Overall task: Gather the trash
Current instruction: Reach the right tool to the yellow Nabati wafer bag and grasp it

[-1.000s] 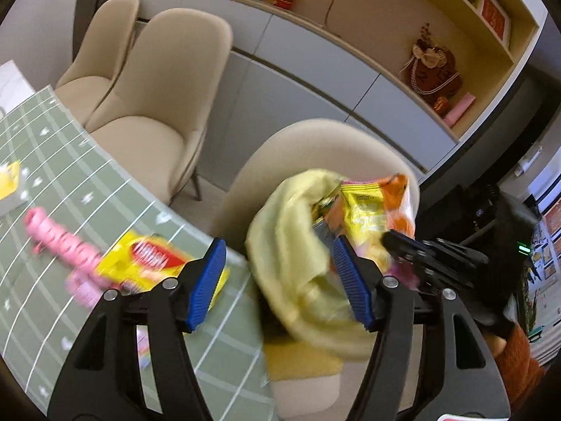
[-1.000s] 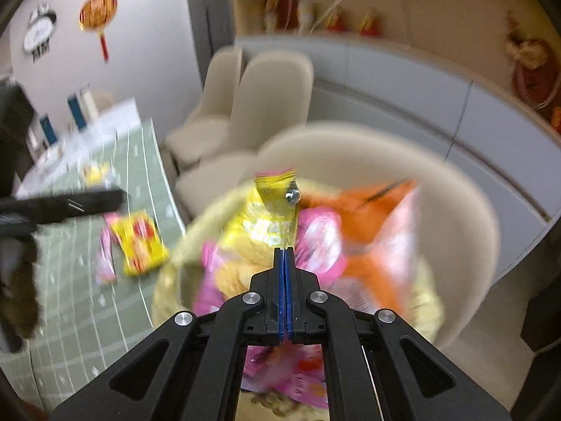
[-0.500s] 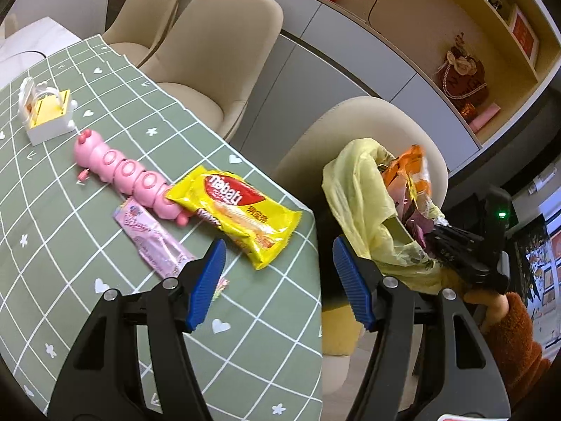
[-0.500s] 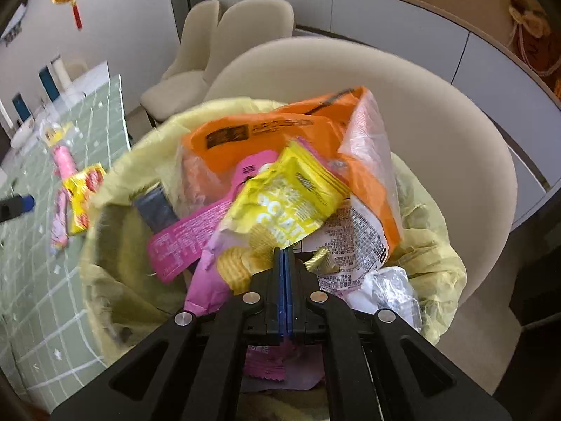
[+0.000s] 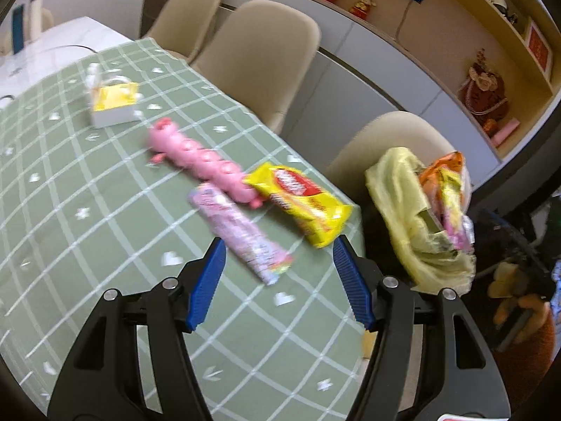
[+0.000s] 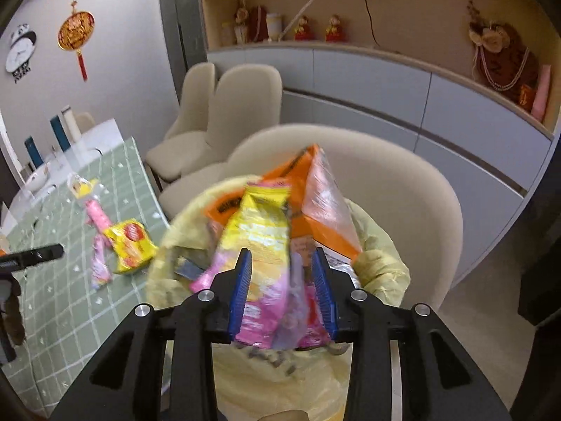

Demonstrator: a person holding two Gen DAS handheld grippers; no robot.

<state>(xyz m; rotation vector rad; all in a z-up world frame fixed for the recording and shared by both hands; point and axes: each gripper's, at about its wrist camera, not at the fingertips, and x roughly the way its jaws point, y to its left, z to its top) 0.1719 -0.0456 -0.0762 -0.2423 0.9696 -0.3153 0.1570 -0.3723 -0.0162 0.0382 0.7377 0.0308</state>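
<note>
A yellow trash bag stuffed with orange, yellow and pink wrappers sits off the table's right corner, in front of a beige chair. On the green checked tablecloth lie a yellow snack packet and a pink wrapper. My left gripper is open and empty, hovering just short of the two. My right gripper is open right over the bag's wrappers, holding nothing.
A pink caterpillar toy lies behind the packets, touching them. A small white and yellow box stands farther back. Two more beige chairs line the table's far side. Cabinets and shelves run along the wall.
My left gripper has swung from the bag back over the table toward the packets. My right gripper has opened; it was shut over the bag before.
</note>
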